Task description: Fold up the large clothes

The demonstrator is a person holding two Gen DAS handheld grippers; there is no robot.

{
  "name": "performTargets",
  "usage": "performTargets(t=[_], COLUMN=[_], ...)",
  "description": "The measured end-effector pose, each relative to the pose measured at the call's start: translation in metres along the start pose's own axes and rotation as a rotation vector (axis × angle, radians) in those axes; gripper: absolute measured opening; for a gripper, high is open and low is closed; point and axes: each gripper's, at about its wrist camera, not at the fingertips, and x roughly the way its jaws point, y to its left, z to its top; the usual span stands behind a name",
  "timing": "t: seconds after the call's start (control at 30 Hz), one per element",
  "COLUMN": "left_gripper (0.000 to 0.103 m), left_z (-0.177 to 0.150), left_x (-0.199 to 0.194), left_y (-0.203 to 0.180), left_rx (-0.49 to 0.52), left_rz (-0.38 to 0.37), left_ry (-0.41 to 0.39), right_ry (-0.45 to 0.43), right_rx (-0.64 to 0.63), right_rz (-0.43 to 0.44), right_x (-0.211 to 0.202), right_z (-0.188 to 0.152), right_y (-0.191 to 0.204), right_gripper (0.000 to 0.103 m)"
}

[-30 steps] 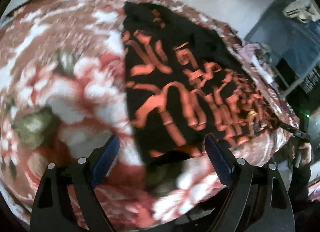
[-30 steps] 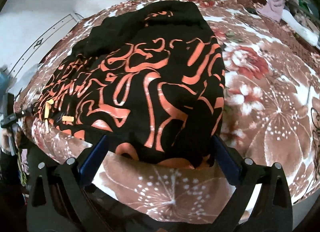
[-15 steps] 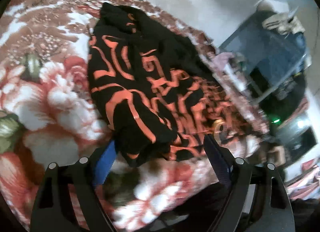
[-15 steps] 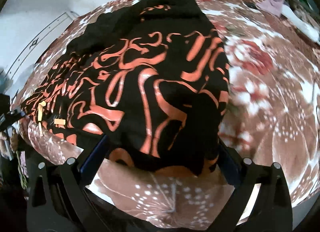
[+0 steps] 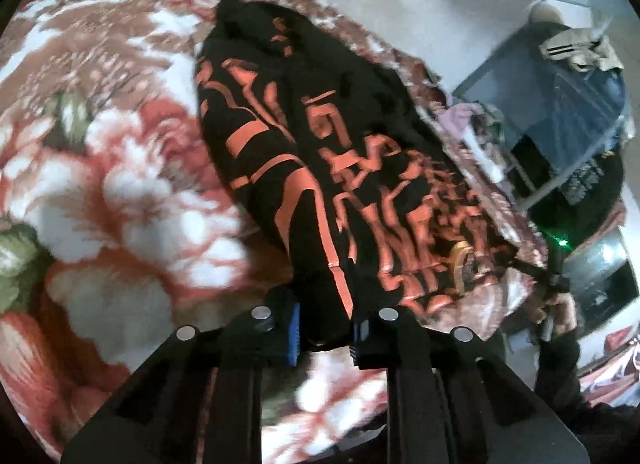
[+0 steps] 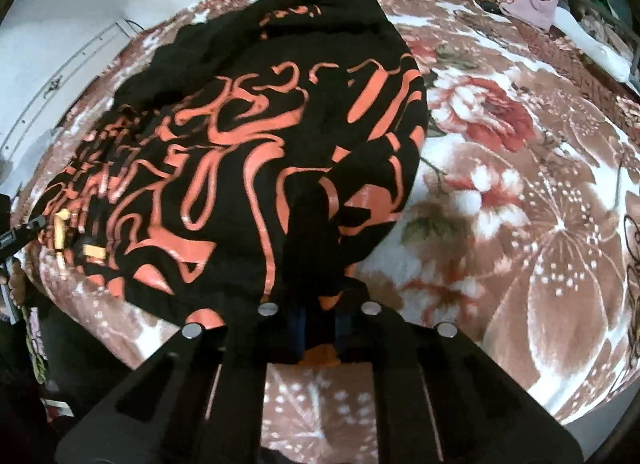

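A plush floral blanket (image 6: 520, 192), fleecy, in brown, white and red, covers the bed. On it lies the black garment (image 6: 240, 152), soft knit with glossy orange swirls, bunched near its front edge. The right gripper (image 6: 320, 334) is clamped tight on a pinched fold of it. The left gripper (image 5: 325, 338) is closing, cloth pressed between its blue pads. Only the left view shows a blue cabinet (image 5: 560, 96); only the right, a pink cloth (image 6: 540, 0).
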Motion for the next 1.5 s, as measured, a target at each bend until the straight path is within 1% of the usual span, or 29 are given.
performTargets(t=[0.13, 0.27, 0.37, 0.43, 0.5, 0.57, 0.67, 0.7, 0.77, 0.8, 0.83, 0.93, 0.97, 1.03, 1.07, 1.1, 1.17, 1.2, 1.23, 1.3, 1.37, 1.4, 1.43, 1.5], left_gripper=[0.016, 0.016, 0.016, 0.016, 0.016, 0.016, 0.016, 0.016, 0.016, 0.016, 0.016, 0.016, 0.016, 0.016, 0.016, 0.016, 0.016, 0.016, 0.016, 0.016, 0.016, 0.016, 0.016, 0.017], left_z=[0.019, 0.053, 0.083, 0.106, 0.131, 0.155, 0.190, 0.209, 0.232, 0.249, 0.264, 0.301, 0.312, 0.344, 0.354, 0.372, 0.399, 0.416, 0.434, 0.458, 0.482, 0.489, 0.496, 0.501], left_x=[-0.016, -0.027, -0.030, -0.029, -0.024, -0.019, -0.011, -0.006, 0.000, 0.006, 0.012, 0.029, 0.035, 0.056, 0.062, 0.075, 0.094, 0.106, 0.120, 0.140, 0.166, 0.177, 0.189, 0.214], left_y=[-0.020, -0.043, -0.062, -0.074, -0.081, -0.087, -0.090, -0.090, -0.088, -0.087, -0.086, -0.083, -0.082, -0.078, -0.075, -0.070, -0.060, -0.050, -0.038, -0.017, 0.015, 0.028, 0.043, 0.069], left_rx=[0.025, 0.085, 0.130, 0.161, 0.174, 0.192, 0.194, 0.187, 0.184, 0.185, 0.186, 0.188, 0.194, 0.190, 0.183, 0.169, 0.146, 0.120, 0.082, 0.017, -0.058, -0.083, -0.113, -0.163], left_rz=[-0.071, -0.097, -0.107, -0.102, -0.102, -0.089, -0.092, -0.100, -0.112, -0.107, -0.103, -0.095, -0.085, -0.063, -0.057, -0.047, -0.030, -0.022, -0.010, 0.008, 0.050, 0.068, 0.094, 0.117], left_ry=[-0.054, -0.092, -0.121, -0.144, -0.150, -0.160, -0.177, -0.189, -0.194, -0.201, -0.202, -0.199, -0.198, -0.190, -0.186, -0.177, -0.165, -0.160, -0.152, -0.138, -0.104, -0.086, -0.062, -0.017], right_ry=[-0.073, -0.153, -0.204, -0.226, -0.243, -0.264, -0.299, -0.307, -0.315, -0.319, -0.323, -0.317, -0.313, -0.308, -0.305, -0.300, -0.279, -0.270, -0.248, -0.215, -0.178, -0.164, -0.135, -0.095], right_rx=[0.025, -0.051, -0.115, -0.158, -0.201, -0.222, -0.233, -0.231, -0.227, -0.227, -0.230, -0.229, -0.231, -0.218, -0.207, -0.198, -0.184, -0.173, -0.148, -0.092, -0.044, -0.028, 0.002, 0.047], right_rz=[0.045, 0.048, 0.010, -0.037, -0.072, -0.085, -0.092, -0.093, -0.106, -0.117, -0.131, -0.165, -0.180, -0.196, -0.198, -0.194, -0.216, -0.222, -0.227, -0.228, -0.235, -0.234, -0.223, -0.196], right_x=[-0.026, -0.057, -0.073, -0.077, -0.077, -0.078, -0.077, -0.077, -0.072, -0.068, -0.062, -0.046, -0.036, -0.021, -0.010, 0.000, 0.027, 0.037, 0.055, 0.084, 0.116, 0.127, 0.146, 0.174], right_z=[0.012, 0.049, 0.087, 0.112, 0.139, 0.162, 0.202, 0.214, 0.244, 0.258, 0.275, 0.309, 0.323, 0.346, 0.360, 0.371, 0.402, 0.411, 0.430, 0.455, 0.478, 0.484, 0.492, 0.499], right_y=[0.007, 0.031, 0.052, 0.064, 0.078, 0.086, 0.092, 0.092, 0.092, 0.091, 0.091, 0.087, 0.085, 0.080, 0.076, 0.072, 0.064, 0.059, 0.050, 0.032, 0.009, 0.000, -0.014, -0.034], right_gripper=[0.009, 0.009, 0.009, 0.009, 0.009, 0.009, 0.009, 0.009, 0.008, 0.008, 0.008, 0.008, 0.008, 0.008, 0.008, 0.008, 0.008, 0.008, 0.008, 0.008, 0.009, 0.009, 0.009, 0.009])
